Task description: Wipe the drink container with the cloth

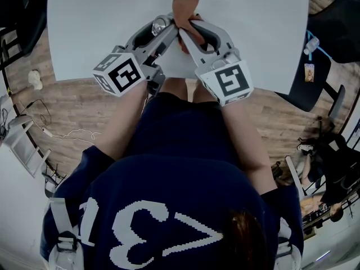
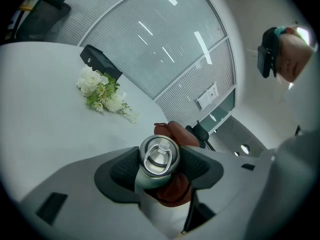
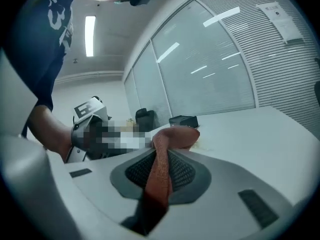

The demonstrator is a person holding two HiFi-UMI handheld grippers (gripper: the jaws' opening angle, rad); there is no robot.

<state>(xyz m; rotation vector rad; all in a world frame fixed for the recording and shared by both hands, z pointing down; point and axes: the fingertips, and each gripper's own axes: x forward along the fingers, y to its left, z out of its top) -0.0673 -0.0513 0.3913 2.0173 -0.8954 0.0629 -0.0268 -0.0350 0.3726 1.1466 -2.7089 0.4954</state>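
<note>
Plainly, the drink container (image 2: 159, 155), a silvery can with a ring-pull top, is held clear of the white table (image 1: 84, 32), just over its near edge. The left gripper (image 1: 162, 31) has it clamped between both pads, with the top turned back toward that gripper. The rust-brown cloth (image 1: 185, 7) is pinched as a narrow fold in the right gripper (image 3: 159, 169), whose jaws are closed tight on it. A loose end stands up past the tips, and more cloth bunches behind and under the can. It looks to be lying against the can's wall, though the grippers cover the contact in the head view.

I judge that the wiping itself is in hand. The next move calls for drawing the cloth along the wall while the left gripper holds firm, or rolling the can to offer an unwiped side, without letting the fold slip.

The grippers meet tip to tip in a V in front of the person. The forearms reach forward and the marker cubes sit nearest the body. A spray of white flowers (image 2: 102, 95) lies far off to the left.
</note>
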